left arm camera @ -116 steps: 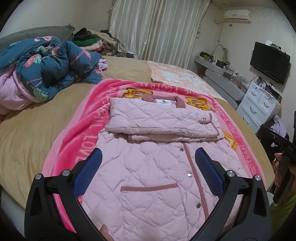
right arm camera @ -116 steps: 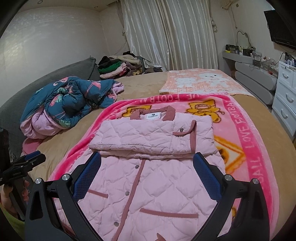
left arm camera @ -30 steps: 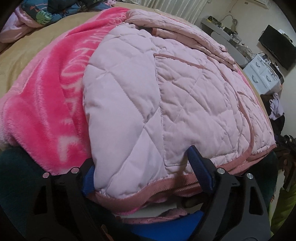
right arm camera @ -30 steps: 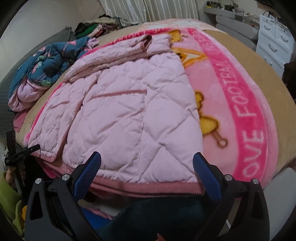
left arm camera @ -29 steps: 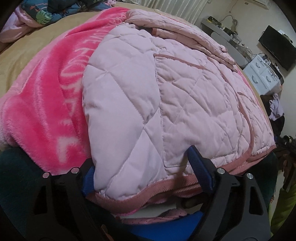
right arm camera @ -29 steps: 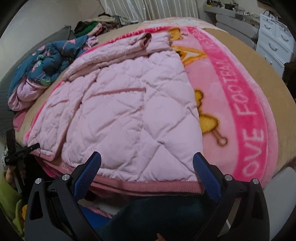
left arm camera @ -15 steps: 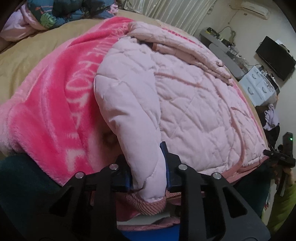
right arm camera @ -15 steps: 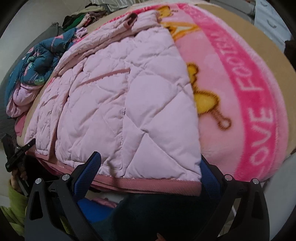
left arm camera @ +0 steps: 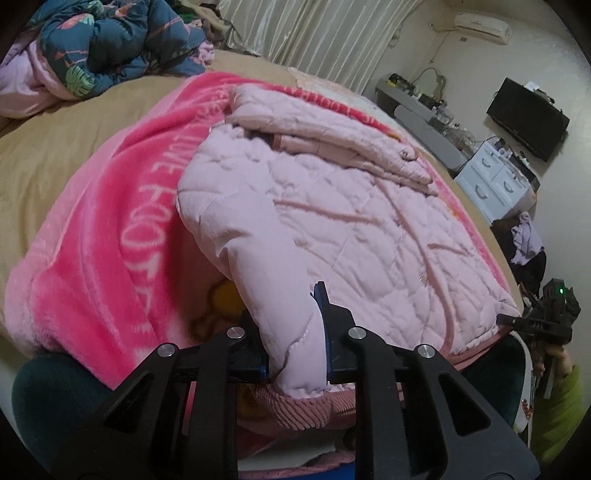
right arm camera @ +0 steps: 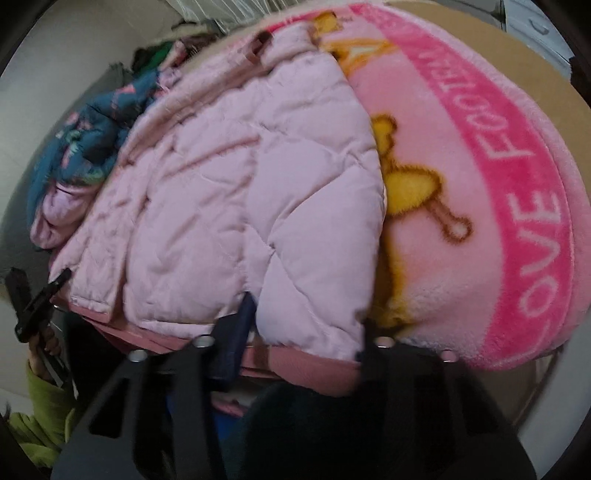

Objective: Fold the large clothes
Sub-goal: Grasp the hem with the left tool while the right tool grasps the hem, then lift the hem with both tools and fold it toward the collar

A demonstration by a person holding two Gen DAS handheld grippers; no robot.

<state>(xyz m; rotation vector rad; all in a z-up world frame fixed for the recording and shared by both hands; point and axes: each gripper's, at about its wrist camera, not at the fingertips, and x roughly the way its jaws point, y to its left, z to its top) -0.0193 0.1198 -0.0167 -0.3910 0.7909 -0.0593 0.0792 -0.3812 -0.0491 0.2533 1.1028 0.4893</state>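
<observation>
My left gripper point(left arm camera: 291, 339) is clamped on the near left hem corner of the pink quilted jacket point(left arm camera: 332, 206); jaws nearly closed, the padded fabric bunched between the blue pads and raised off the blanket there. My right gripper point(right arm camera: 303, 332) is at the near right hem corner, jaws narrowed around the padding and ribbed hem band. That view is motion-blurred and the right-hand pad is hidden behind fabric, but the jacket fills the gap between the fingers.

Jacket lies front-up along the middle of the pink fleece blanket point(left arm camera: 110, 229), hem at the blanket's near edge, collar toward the far edge. Sleeves folded across the upper chest in a stacked band point(left arm camera: 332, 136).

Blanket covers the tan bed point(left arm camera: 55, 140), yellow cartoon print and white lettering showing either side of the jacket. A crumpled blue floral quilt point(left arm camera: 110, 44) sits at the bed's far left corner. Curtains point(left arm camera: 314, 33) beyond; a white drawer unit point(left arm camera: 495, 184) and a wall TV point(left arm camera: 528, 118) stand off the bed's right edge.
</observation>
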